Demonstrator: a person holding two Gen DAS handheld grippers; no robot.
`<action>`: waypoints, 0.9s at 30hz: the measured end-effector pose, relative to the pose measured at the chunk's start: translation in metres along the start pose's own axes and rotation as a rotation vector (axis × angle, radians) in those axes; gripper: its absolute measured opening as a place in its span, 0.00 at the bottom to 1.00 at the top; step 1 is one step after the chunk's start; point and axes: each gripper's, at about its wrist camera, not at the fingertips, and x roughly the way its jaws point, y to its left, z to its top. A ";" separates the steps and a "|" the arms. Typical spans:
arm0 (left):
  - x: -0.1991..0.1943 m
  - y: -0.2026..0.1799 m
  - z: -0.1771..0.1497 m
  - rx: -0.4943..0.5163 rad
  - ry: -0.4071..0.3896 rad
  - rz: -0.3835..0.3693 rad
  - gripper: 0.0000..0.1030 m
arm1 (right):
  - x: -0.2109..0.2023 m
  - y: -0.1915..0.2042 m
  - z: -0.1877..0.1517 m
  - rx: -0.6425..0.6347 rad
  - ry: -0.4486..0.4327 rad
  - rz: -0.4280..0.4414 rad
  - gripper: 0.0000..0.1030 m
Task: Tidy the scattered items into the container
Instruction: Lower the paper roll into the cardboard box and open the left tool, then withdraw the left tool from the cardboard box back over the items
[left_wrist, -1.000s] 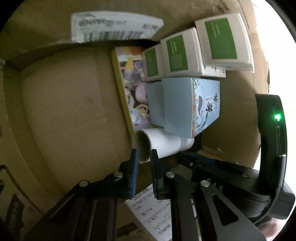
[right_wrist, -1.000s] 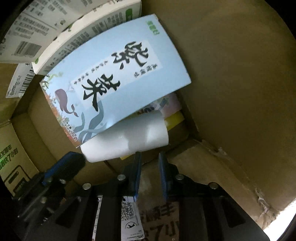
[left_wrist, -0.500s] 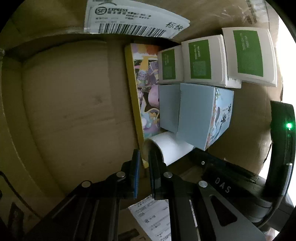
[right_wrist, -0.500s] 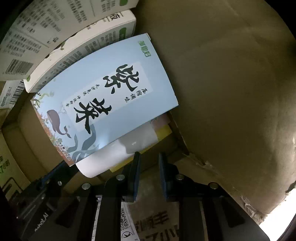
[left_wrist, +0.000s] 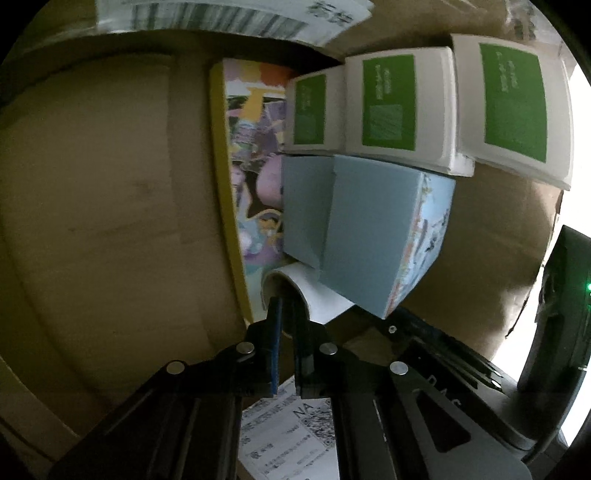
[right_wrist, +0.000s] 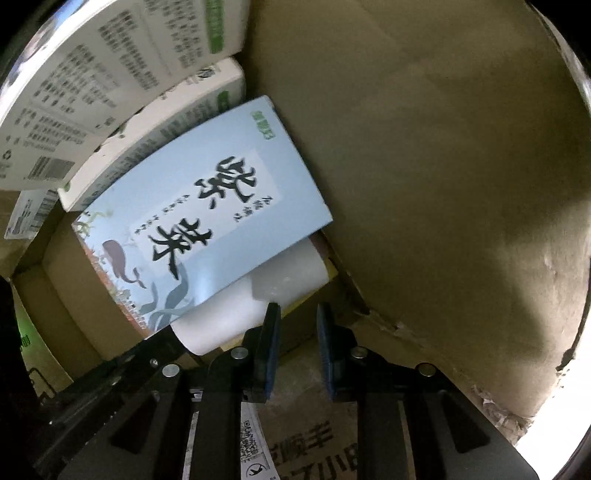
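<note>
Left gripper (left_wrist: 287, 314) pinched on the white roll's (left_wrist: 317, 295) rim, roll running toward two o'clock under the blue box (left_wrist: 373, 236); right gripper (right_wrist: 297, 314) parted, empty.

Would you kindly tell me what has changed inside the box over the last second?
The left gripper has closed its narrow gap further at the white roll's rim. The right gripper has opened slightly, holding nothing. The blue box, green-labelled boxes and colourful book stayed put.
</note>
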 end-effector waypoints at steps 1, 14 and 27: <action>0.001 -0.002 0.000 -0.001 -0.001 -0.003 0.03 | -0.001 0.001 0.001 0.006 0.001 0.003 0.16; 0.003 -0.019 -0.002 -0.015 0.019 -0.040 0.03 | -0.024 0.022 0.013 0.061 -0.002 0.039 0.16; -0.050 -0.040 -0.032 0.005 -0.056 0.020 0.29 | -0.106 0.054 0.001 0.043 -0.127 0.106 0.16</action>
